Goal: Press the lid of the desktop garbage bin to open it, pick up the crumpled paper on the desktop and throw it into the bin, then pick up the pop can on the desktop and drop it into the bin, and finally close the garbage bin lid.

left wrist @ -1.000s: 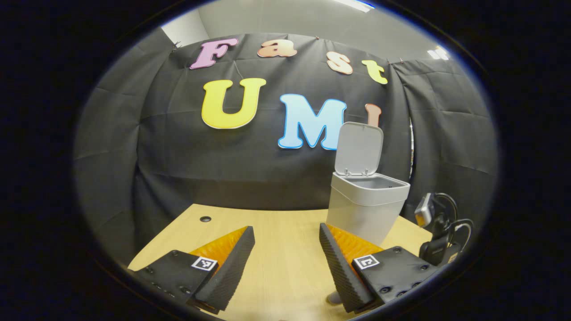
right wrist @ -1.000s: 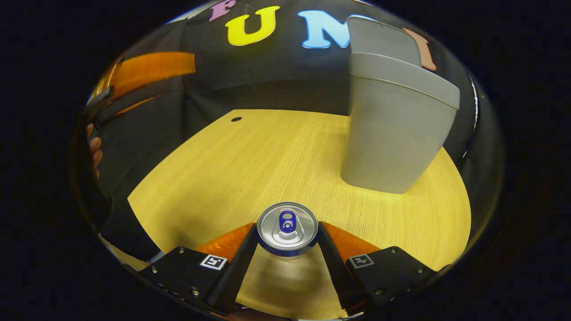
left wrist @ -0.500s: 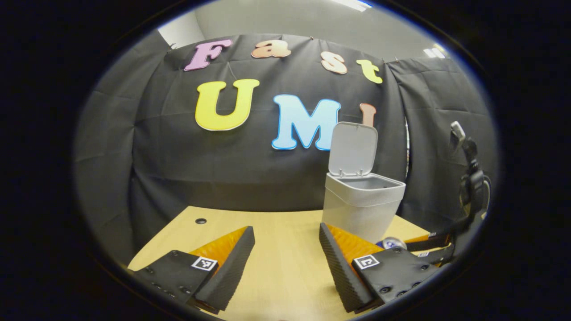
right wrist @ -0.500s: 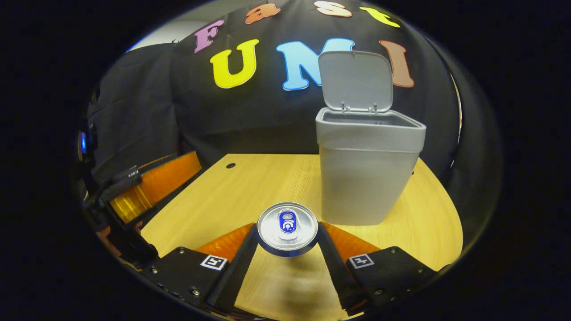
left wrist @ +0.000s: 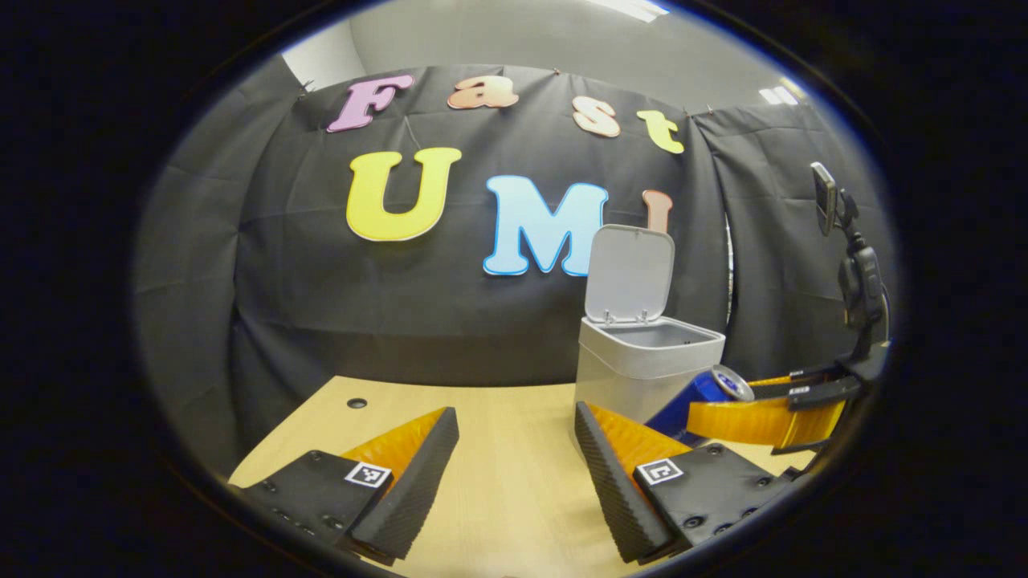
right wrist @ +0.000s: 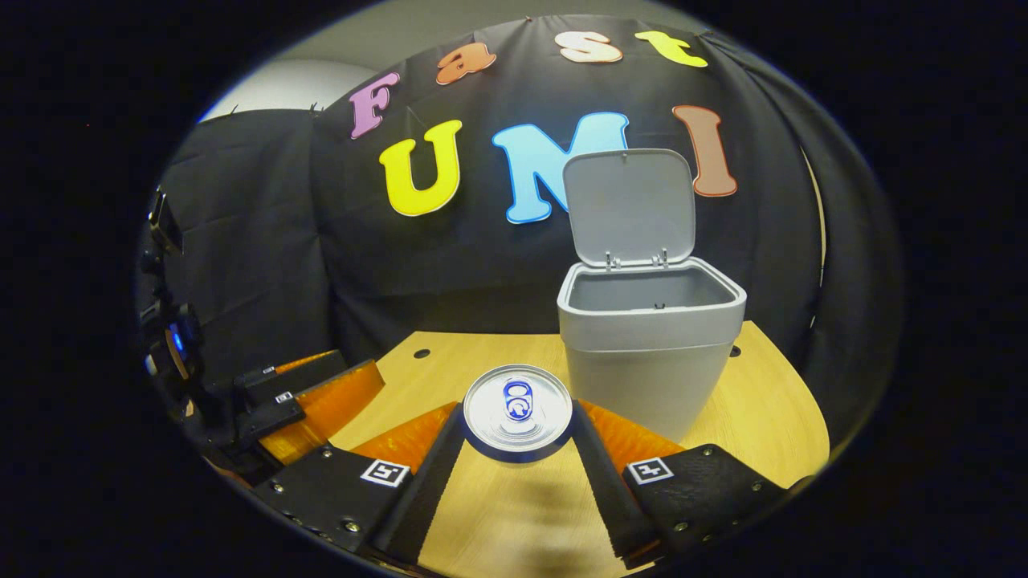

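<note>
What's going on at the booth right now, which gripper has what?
The right gripper is shut on the pop can, holding it above the wooden desktop just in front of the garbage bin. The bin's lid stands open and upright. The left gripper is open with nothing between its fingers, low over the desktop. No crumpled paper is visible on the desktop; the bin's contents can't be seen. The can is not yet in the bin.

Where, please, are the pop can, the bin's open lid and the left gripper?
pop can (right wrist: 518,409): right gripper view, silver top.
lid (right wrist: 629,205): right gripper view, inner face.
left gripper (left wrist: 514,453): left gripper view, between its fingertips.
</note>
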Demonstrator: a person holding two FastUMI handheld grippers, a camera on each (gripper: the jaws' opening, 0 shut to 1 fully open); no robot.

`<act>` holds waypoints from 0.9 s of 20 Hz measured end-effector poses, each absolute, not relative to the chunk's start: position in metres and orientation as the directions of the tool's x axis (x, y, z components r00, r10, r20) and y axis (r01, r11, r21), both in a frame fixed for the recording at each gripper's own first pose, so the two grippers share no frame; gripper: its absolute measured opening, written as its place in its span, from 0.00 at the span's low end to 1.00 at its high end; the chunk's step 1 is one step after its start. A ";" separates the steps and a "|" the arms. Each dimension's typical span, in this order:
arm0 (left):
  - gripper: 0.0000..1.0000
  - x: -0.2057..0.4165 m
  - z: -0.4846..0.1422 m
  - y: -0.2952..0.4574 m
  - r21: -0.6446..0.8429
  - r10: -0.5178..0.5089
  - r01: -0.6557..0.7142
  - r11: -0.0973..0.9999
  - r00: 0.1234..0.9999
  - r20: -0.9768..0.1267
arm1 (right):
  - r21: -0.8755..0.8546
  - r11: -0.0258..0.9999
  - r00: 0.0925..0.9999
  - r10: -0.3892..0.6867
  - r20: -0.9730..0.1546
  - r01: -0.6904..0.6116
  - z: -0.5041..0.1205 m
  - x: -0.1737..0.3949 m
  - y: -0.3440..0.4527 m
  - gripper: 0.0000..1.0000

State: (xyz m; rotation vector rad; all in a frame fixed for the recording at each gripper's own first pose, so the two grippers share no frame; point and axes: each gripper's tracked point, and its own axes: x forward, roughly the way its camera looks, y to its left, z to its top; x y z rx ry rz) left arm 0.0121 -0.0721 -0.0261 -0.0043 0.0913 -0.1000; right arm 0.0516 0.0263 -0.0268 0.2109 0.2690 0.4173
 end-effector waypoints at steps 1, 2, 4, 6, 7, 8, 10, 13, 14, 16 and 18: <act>0.95 0.012 -0.026 -0.072 -0.009 -0.099 0.098 0.995 0.991 -0.090 | 0.263 0.890 0.885 0.426 -0.187 -0.372 -0.017 0.055 0.024 0.83; 0.95 0.010 -0.026 -0.071 -0.009 -0.096 0.096 0.995 0.991 -0.090 | 0.271 0.887 0.891 0.424 -0.160 -0.374 -0.007 0.058 0.021 0.83; 0.95 0.008 -0.025 -0.069 -0.005 -0.089 0.089 0.996 0.992 -0.091 | 0.281 0.884 0.905 0.413 -0.099 -0.373 0.017 0.069 0.013 0.83; 0.95 0.007 -0.026 -0.068 -0.003 -0.082 0.082 0.997 0.992 -0.093 | 0.290 0.881 0.915 0.401 -0.044 -0.372 0.038 0.082 0.004 0.83; 0.95 0.006 -0.025 -0.066 -0.003 -0.079 0.079 0.997 0.992 -0.095 | 0.289 0.883 0.920 0.392 -0.023 -0.369 0.042 0.086 -0.001 0.83; 0.95 0.006 -0.025 -0.066 -0.001 -0.075 0.075 0.997 0.992 -0.097 | 0.277 0.889 0.925 0.381 -0.008 -0.364 0.046 0.088 -0.006 0.83; 0.95 0.002 -0.024 -0.062 0.004 -0.065 0.066 0.998 0.993 -0.096 | 0.246 0.908 0.938 0.346 0.019 -0.339 0.053 0.095 -0.018 0.83; 0.96 -0.002 -0.026 -0.056 0.002 -0.049 0.049 0.999 0.994 -0.101 | 0.198 0.940 0.961 0.273 0.046 -0.277 0.056 0.112 -0.033 0.83; 0.96 -0.002 -0.026 -0.054 0.000 -0.043 0.044 0.999 0.994 -0.102 | 0.182 0.947 0.965 0.257 0.055 -0.263 0.056 0.117 -0.036 0.83; 0.95 -0.003 -0.027 -0.051 0.001 -0.036 0.036 0.999 0.994 -0.105 | 0.150 0.961 0.973 0.226 0.053 -0.232 0.048 0.127 -0.039 0.83; 0.96 -0.002 -0.024 -0.049 0.008 -0.029 0.030 1.000 0.995 -0.100 | 0.118 0.971 0.978 0.204 0.035 -0.207 0.038 0.137 -0.040 0.83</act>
